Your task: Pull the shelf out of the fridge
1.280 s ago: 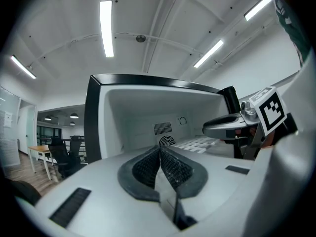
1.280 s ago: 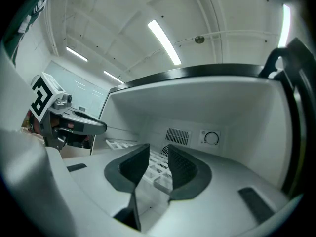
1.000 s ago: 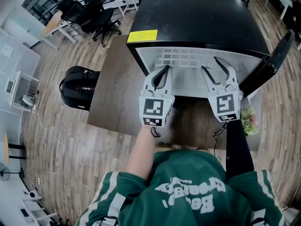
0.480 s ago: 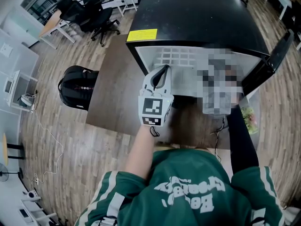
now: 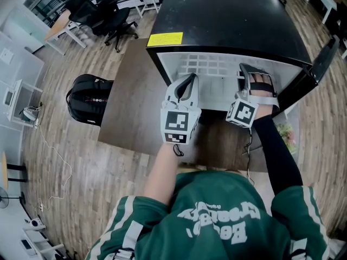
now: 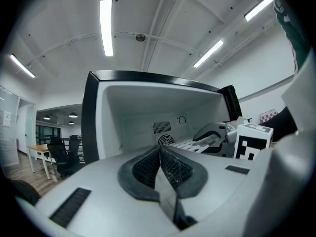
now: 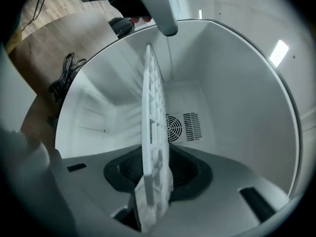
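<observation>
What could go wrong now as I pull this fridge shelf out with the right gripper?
The right gripper has just been closing its jaws on the shelf, toward the front edge's right end; a one-sided pull might skew and jam it. The left gripper is shut and empty, so the shelf's left side has no support and might sag.

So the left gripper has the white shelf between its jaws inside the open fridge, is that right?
No, it's the right gripper: the right gripper view shows the white shelf between its jaws, which have just been closing on it, inside the open fridge. The left gripper is shut, empty.
</observation>
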### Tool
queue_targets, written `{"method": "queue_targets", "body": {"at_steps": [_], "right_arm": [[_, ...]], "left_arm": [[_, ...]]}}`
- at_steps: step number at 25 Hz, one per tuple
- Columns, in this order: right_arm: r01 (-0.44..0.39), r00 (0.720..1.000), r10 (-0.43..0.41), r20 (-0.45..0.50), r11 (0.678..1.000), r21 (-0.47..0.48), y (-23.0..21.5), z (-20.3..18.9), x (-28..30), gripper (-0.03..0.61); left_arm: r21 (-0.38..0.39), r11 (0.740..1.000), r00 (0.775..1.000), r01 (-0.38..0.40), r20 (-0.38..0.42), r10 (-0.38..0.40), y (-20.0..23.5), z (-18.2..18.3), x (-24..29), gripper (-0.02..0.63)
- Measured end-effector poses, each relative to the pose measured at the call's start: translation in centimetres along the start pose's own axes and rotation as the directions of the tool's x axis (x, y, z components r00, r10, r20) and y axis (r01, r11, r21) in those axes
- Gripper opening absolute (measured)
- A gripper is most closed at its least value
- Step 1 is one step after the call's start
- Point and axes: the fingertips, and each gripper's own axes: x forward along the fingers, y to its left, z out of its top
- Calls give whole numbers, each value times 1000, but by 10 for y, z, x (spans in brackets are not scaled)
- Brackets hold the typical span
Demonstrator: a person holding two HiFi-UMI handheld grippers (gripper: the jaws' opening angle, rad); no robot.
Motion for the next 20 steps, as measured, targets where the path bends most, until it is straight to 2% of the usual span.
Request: {"method": "queue_targets", "body": {"at_steps": [4,15,20], "right_arm": [[15,1000,-15,-22,1000,-15,7,1,5,55],[39,997,-39,-60,999,-1,3,-2,33,72],[50,996,-51,-72,999,-3,3,0,44,89]], "left_arm": [[-2,1000,1000,0,0,0,1,-1,1,17],[-19,1000,1000,3,-7,-3,4,-8,8,17],[0,999,999,37,-1,-37,-3,-9,12,17]]}}
